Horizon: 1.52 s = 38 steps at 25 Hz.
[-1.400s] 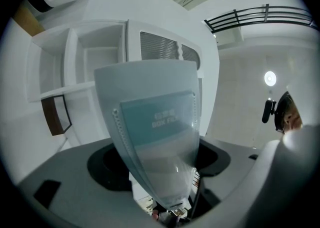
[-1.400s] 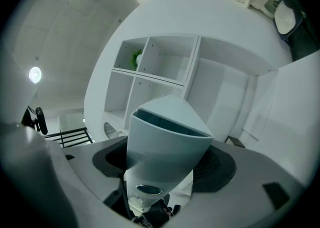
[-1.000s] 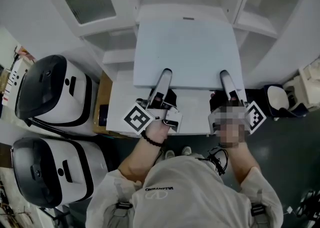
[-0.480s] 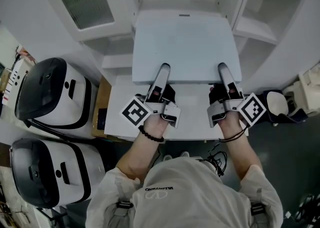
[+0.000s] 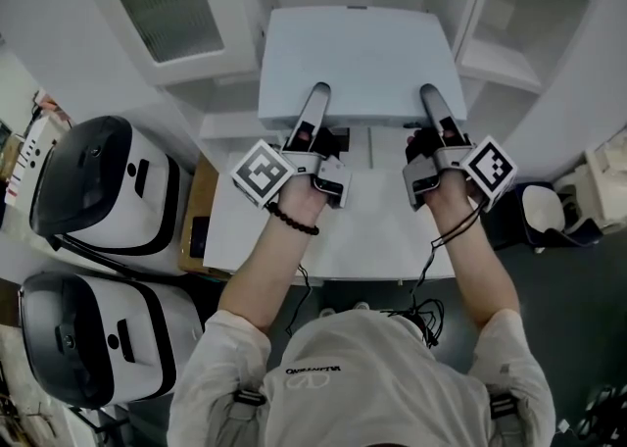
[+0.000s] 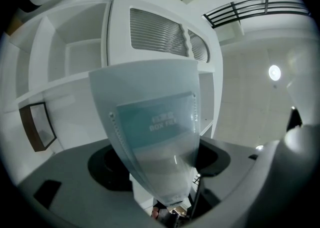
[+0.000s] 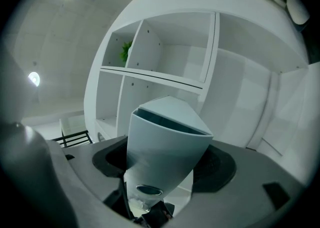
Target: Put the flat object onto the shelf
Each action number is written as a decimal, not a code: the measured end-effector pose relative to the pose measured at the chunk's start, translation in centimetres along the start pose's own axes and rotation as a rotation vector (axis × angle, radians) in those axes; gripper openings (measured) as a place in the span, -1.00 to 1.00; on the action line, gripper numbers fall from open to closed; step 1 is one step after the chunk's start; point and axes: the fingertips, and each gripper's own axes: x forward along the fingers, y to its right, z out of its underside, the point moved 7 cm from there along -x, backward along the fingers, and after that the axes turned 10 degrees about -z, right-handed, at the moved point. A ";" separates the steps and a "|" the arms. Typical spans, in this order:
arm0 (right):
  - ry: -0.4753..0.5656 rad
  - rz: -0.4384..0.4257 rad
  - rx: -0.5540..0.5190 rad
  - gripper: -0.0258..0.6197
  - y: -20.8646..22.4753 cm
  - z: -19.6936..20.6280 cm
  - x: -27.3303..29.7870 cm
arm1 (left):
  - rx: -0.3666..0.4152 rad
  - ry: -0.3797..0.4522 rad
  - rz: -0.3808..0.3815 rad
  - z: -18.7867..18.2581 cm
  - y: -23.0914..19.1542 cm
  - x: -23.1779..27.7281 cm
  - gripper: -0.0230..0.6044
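Observation:
The flat object is a pale blue plastic file box, held level in the air in front of the white shelf unit. My left gripper is shut on its near edge at the left. My right gripper is shut on the near edge at the right. In the left gripper view the file box fills the space between the jaws, label side showing. The right gripper view shows the file box's open narrow side, with empty shelf compartments behind it.
A white table lies below my hands. Two black-and-white appliances stand at the left. A cabinet door with a glass pane is at the upper left. A dark framed picture and a green plant sit in shelf compartments.
Both grippers have carried the file box away from me toward the shelf unit and upward, off the table. My arms are stretched out further. The jaws have not changed.

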 end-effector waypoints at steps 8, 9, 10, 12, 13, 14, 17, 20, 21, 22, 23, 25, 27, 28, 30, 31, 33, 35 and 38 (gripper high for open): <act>0.008 0.024 0.025 0.17 1.7 -1.8 3.5 | 0.001 0.003 -0.071 -1.0 -1.6 3.7 0.17; 0.014 0.027 0.028 0.17 1.9 -2.0 3.8 | -0.001 0.005 -0.073 -1.0 -1.7 4.1 0.17; 0.021 0.028 0.031 0.18 2.0 -2.1 4.0 | -0.001 0.006 -0.075 -1.0 -1.8 4.5 0.17; 0.035 0.031 0.039 0.17 2.4 -2.3 4.0 | -0.003 0.008 -0.082 -0.9 -1.9 4.8 0.17; 0.039 0.033 0.044 0.17 2.5 -2.3 4.0 | -0.005 0.008 -0.085 -0.8 -2.0 4.9 0.17; 0.042 0.036 0.050 0.17 2.7 -2.3 4.0 | -0.007 0.009 -0.090 -0.7 -2.2 5.0 0.17; 0.045 0.051 0.067 0.17 3.6 -2.2 4.0 | -0.014 0.014 -0.104 -0.6 -2.7 5.3 0.17; 0.045 0.060 0.067 0.17 4.0 -2.4 4.4 | -0.016 0.019 -0.107 -0.6 -3.1 5.8 0.17; 0.044 0.061 0.067 0.17 4.2 -2.5 4.7 | -0.016 0.022 -0.106 -0.8 -3.2 6.0 0.17; 0.045 0.063 0.068 0.17 4.3 -2.6 4.9 | -0.017 0.023 -0.105 -0.9 -3.3 6.3 0.17; 0.046 0.064 0.068 0.18 4.5 -2.7 5.0 | -0.016 0.023 -0.103 -0.9 -3.3 6.4 0.17; 0.051 0.061 0.069 0.19 4.7 -2.7 4.9 | -0.013 0.023 -0.099 -0.7 -3.5 6.5 0.17; 0.053 0.062 0.074 0.20 4.9 -2.7 5.2 | -0.015 0.026 -0.097 -0.9 -3.6 6.8 0.17; 0.052 0.065 0.078 0.21 5.0 -2.8 5.7 | -0.016 0.028 -0.098 -1.2 -3.7 7.2 0.17; 0.044 0.073 0.083 0.21 5.3 -3.0 6.4 | -0.018 0.032 -0.098 -1.6 -4.0 8.0 0.18; 0.041 0.074 0.083 0.20 5.6 -3.1 6.6 | -0.019 0.034 -0.097 -1.6 -4.2 8.3 0.19; 0.033 0.067 0.081 0.20 5.7 -3.2 7.2 | -0.024 0.039 -0.096 -1.9 -4.4 8.8 0.20; 0.022 0.063 0.078 0.21 5.6 -3.3 8.2 | -0.030 0.046 -0.100 -2.5 -4.3 9.4 0.21; 0.004 0.045 0.059 0.24 5.8 -3.5 8.8 | -0.023 0.051 -0.098 -2.5 -4.2 9.6 0.23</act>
